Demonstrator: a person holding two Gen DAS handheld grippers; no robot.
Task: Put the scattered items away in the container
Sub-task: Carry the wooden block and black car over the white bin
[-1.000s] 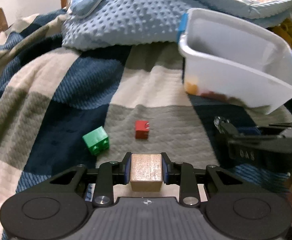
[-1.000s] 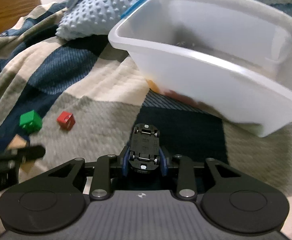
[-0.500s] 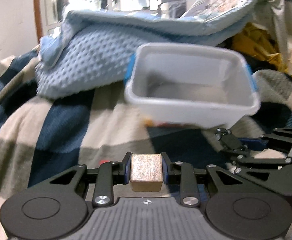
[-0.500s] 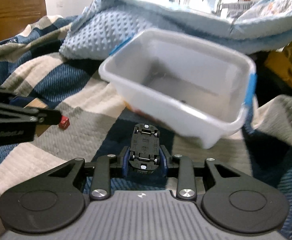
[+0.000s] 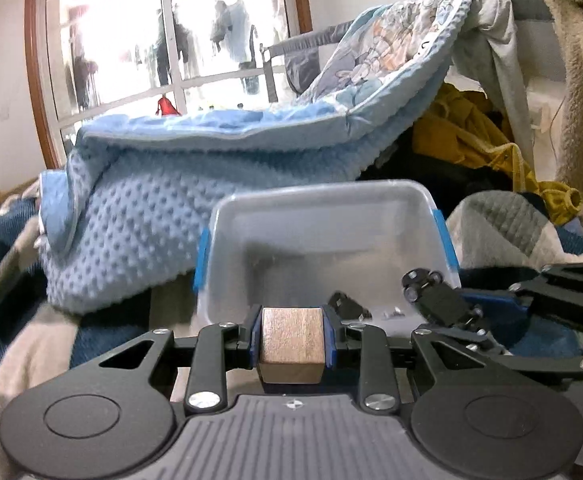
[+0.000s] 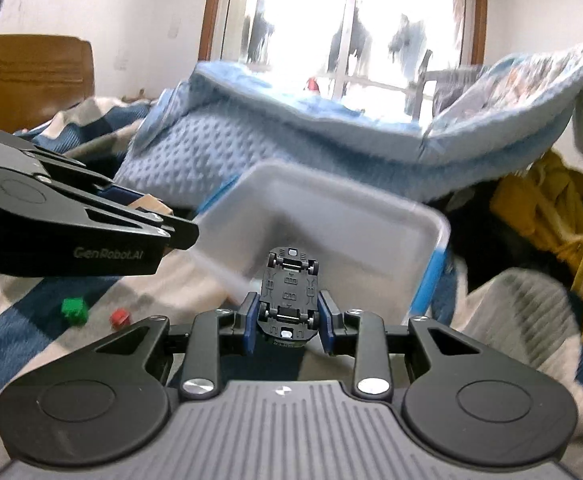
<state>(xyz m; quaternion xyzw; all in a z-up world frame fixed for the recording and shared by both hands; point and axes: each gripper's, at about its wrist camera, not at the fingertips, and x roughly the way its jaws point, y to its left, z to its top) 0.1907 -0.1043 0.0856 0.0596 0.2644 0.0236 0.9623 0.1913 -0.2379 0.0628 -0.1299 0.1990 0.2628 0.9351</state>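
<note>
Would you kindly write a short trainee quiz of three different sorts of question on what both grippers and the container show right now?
1. True or false: the left gripper is clamped on a wooden block.
2. The right gripper holds: A) a green brick, B) a black toy car, C) nothing.
3. Fill in: two small bricks, green and ____, lie on the blanket outside the white container.

Key: 1 true; 2 B; 3 red.

Daylight pours in from the window (image 5: 163, 40) at the back, blown out to white in both views. The right wrist view smears with motion blur across the container (image 6: 331, 240) and the blue blanket (image 6: 291, 148). Fisheye bending curves the window frame; corners go dark.
</note>
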